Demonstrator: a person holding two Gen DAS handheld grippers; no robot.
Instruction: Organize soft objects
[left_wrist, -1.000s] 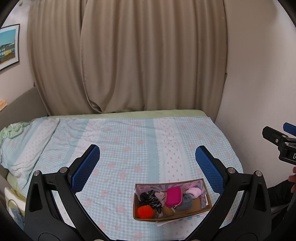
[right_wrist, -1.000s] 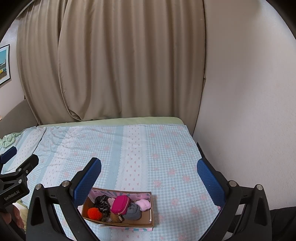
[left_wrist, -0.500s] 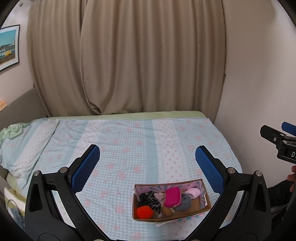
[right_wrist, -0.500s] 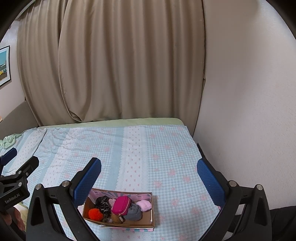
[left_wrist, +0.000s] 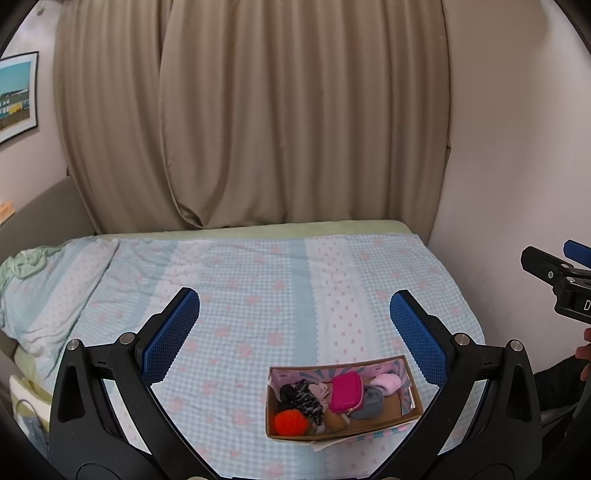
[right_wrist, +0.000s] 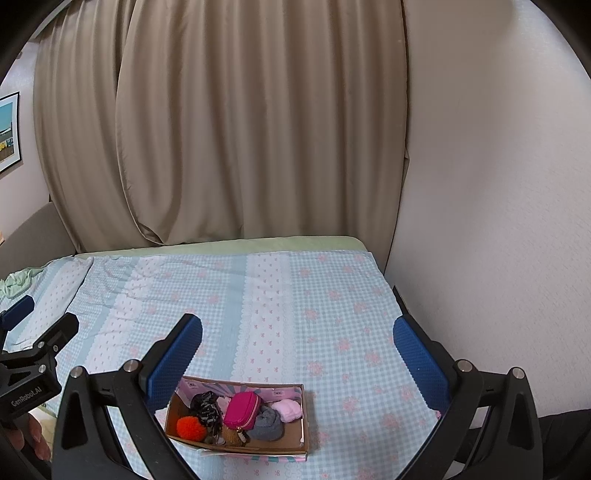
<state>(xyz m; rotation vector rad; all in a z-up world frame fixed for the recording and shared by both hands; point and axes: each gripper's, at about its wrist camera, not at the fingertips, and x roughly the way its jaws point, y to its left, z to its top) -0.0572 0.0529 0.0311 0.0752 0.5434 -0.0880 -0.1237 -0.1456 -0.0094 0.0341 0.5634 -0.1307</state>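
A shallow cardboard box (left_wrist: 406, 365) (right_wrist: 295, 446) lies on the bed near its front edge. It holds a magenta zip pouch (left_wrist: 345, 391) (right_wrist: 242, 410), an orange pompom (left_wrist: 290, 422) (right_wrist: 190, 427), a black scrunchie (left_wrist: 301, 397) (right_wrist: 207, 406), a grey soft piece (left_wrist: 371, 400) (right_wrist: 266, 424) and a pale pink soft piece (left_wrist: 386, 382) (right_wrist: 287, 410). My left gripper (left_wrist: 295, 325) is open and empty, above and behind the box. My right gripper (right_wrist: 297, 350) is open and empty, also above the box.
The bed (left_wrist: 258, 280) has a light blue checked cover with pink flowers. Beige curtains (left_wrist: 258, 110) hang behind it. A white wall (right_wrist: 498, 184) runs along the bed's right side. A rumpled pillow (left_wrist: 44, 295) lies at the left.
Both views have shifted very slightly; the box sits a touch lower and nearer in the frames. Both grippers stay open.
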